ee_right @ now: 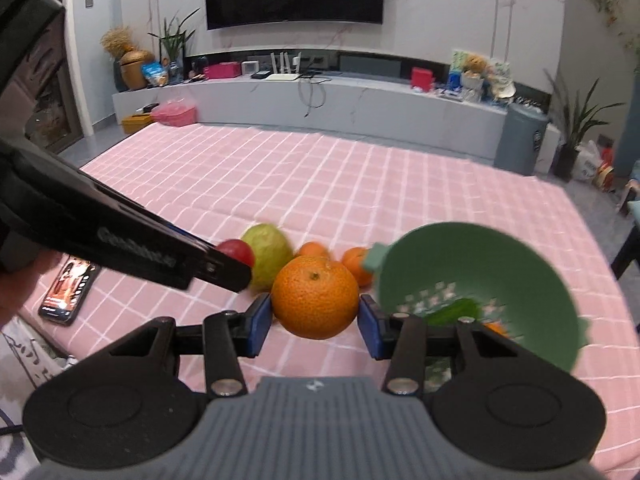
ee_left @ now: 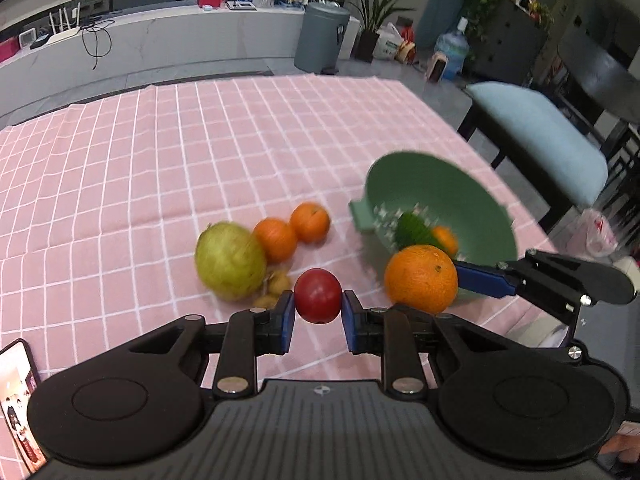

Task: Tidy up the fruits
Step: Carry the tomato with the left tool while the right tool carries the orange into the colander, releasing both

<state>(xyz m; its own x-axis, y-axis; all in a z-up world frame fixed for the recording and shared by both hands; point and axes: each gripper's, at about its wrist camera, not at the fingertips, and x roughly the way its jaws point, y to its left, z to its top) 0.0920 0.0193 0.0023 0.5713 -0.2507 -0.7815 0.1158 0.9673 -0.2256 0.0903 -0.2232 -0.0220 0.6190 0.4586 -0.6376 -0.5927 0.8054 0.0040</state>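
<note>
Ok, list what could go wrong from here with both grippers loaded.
1. The red fruit is round and pinched only at its sides by the left gripper; it could slip out.
2. The large orange bulges past the right gripper pads and may roll free.
3. Both grippers converging on the green colander could collide.

Left gripper [ee_left: 318, 312] jaws clamped on red fruit [ee_left: 318, 295], just left of right gripper [ee_right: 314, 320], whose jaws grip large orange [ee_right: 315, 298]; both point downward.

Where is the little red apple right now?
The small round red apple is pinched in the left tool, above the pink checked tablecloth, right of the big green pomelo.
</note>
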